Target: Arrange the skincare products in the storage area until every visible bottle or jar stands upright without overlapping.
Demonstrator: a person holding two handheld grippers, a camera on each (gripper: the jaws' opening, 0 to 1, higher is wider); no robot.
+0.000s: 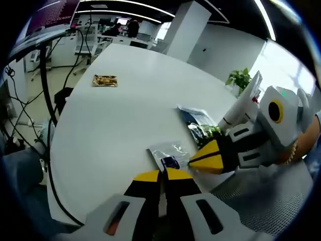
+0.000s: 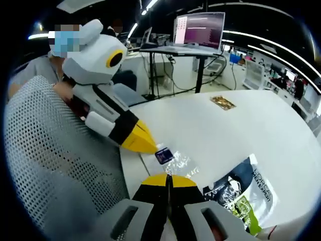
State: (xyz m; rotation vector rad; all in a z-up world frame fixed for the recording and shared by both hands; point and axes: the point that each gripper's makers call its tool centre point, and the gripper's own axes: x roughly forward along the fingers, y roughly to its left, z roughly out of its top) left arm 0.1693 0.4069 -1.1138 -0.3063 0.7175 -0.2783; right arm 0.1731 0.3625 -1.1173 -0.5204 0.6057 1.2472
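Both shut to a thin seam: left gripper [image 1: 160,174] and right gripper [image 2: 168,178], yellow tips meeting at the edges of the clear sachet [image 2: 175,162]. Cannot tell whether either has caught the film or merely touches it. Probably brought in from two sides to pin and lift something too limp and flat for one tip alone.

Lies flat on the white table [image 1: 125,115], near the rim that faces the grey mesh chair [image 2: 45,150]. In the right gripper view, long axis seemingly running from the left gripper's tip toward the dark pouch [image 1: 198,123], with the dark blue label end pointing at that tip.

Just beside the sachet, away from the chair: that pouch, green-printed, also flat, not overlapping it as far as can be seen. Well apart from the sachet, toward the table's far side: a gold packet [image 1: 105,80], flat too. Past the sachet, behind the right gripper in the left gripper view: something white and tube-like [image 1: 245,103], too hidden to name.

Judged from this: nothing standing upright yet, so an early stage of the arranging
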